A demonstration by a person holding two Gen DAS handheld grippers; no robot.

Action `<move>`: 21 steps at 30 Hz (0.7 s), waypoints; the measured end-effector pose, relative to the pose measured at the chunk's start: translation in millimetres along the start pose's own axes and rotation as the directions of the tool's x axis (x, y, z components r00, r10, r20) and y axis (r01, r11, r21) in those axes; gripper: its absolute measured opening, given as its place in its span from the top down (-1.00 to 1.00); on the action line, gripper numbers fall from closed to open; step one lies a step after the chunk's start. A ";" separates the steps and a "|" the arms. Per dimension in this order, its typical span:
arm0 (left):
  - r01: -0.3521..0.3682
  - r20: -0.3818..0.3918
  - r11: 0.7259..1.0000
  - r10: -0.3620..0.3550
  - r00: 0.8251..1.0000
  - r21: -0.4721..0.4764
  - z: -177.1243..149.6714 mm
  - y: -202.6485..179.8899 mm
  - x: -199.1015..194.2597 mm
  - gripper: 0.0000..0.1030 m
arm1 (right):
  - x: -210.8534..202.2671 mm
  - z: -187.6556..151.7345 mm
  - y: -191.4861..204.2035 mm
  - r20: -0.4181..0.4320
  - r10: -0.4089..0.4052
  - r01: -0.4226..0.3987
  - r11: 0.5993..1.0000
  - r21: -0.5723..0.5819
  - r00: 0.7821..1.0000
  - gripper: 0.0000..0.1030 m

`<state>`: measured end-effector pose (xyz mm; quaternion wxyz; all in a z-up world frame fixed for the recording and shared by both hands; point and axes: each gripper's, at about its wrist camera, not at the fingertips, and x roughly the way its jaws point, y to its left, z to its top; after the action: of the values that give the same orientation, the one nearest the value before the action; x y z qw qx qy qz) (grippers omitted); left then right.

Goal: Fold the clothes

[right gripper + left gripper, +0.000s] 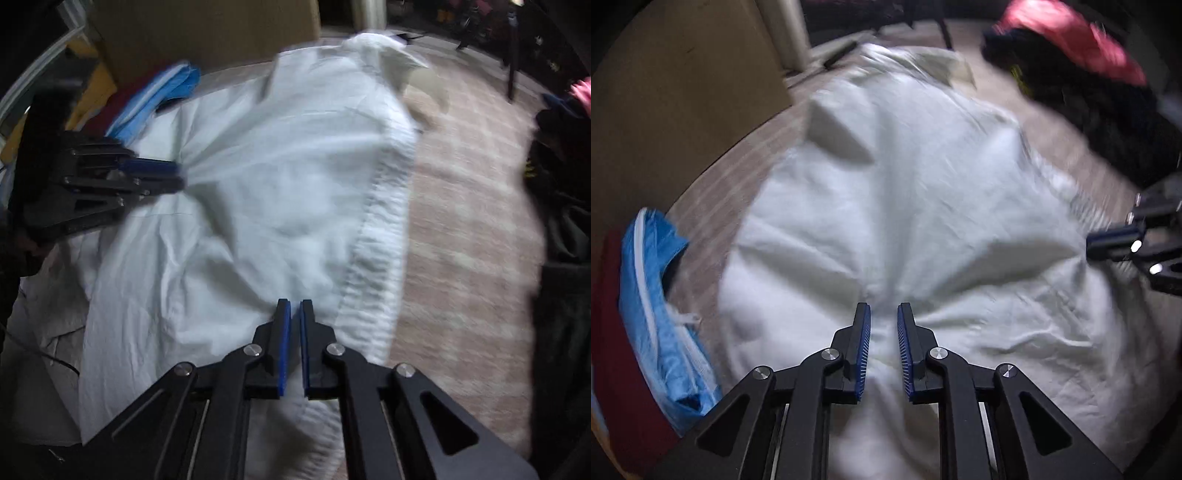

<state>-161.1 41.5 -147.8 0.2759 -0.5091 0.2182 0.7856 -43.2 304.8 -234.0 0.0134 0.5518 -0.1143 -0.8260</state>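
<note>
A white shirt [905, 206] lies spread on a beige carpet, its collar at the far end; it also shows in the right wrist view [266, 177]. My left gripper [883, 314] is shut on a bunch of the shirt's cloth, with folds radiating from its blue pads. In the right wrist view the left gripper [177, 173] pinches the shirt's left side. My right gripper [295, 306] is shut on the shirt near its ribbed hem edge. The right gripper also shows at the right rim of the left wrist view [1108, 243].
A blue garment [661, 306] on a dark red one [624, 369] lies left of the shirt. A dark pile of clothes [1108, 110] with a pink garment [1071, 33] sits at the right. A brown cardboard box [676, 85] stands behind at the left. Carpet [461, 240] lies right of the shirt.
</note>
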 end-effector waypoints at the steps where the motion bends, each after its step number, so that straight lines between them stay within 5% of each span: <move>1: -0.002 0.023 1.000 0.002 1.000 -0.019 3.5 9.2 -6.9 0.64 | -0.7 -0.8 -3.3 -0.005 0.006 -0.006 1.000 0.015 1.000 0.92; 5: 0.017 0.103 0.997 -0.009 0.995 -0.078 37.6 44.4 -13.8 0.14 | -0.3 -1.2 -0.8 -0.026 0.007 -0.007 1.000 -0.013 1.000 0.91; 8: -0.041 0.032 0.995 0.044 0.998 -0.087 59.5 63.4 22.8 0.04 | 0.4 -2.4 6.3 -0.019 -0.008 0.007 1.000 -0.030 1.000 0.86; 11: -0.025 -0.049 0.995 0.020 0.999 -0.094 65.3 72.2 52.4 0.06 | -1.2 -3.7 3.2 -0.009 0.015 -0.015 1.000 -0.011 1.000 0.86; 13: 0.043 -0.027 0.994 -0.046 0.999 -0.098 64.2 71.5 50.0 0.69 | -4.8 -5.4 -2.7 -0.003 0.036 -0.036 0.999 0.010 0.999 0.86; 15: 0.028 -0.013 0.996 -0.029 0.999 -0.082 64.0 68.6 45.8 0.95 | -5.4 -5.8 -2.2 0.002 0.041 -0.041 0.999 0.011 0.999 0.86; 19: 0.032 0.018 0.998 -0.031 0.999 -0.057 63.5 67.2 33.9 0.90 | -7.1 -10.0 4.4 0.004 0.010 -0.010 1.000 -0.030 1.000 0.86; 21: 0.028 0.041 0.996 -0.024 0.999 -0.086 64.1 73.6 26.4 0.60 | -3.9 -9.2 1.0 0.004 0.001 -0.001 0.999 -0.040 1.000 0.86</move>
<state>-261.6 31.7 -142.8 0.2681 -0.5075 0.1715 0.8007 -33.4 302.8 -233.6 0.0246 0.5496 -0.0984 -0.8293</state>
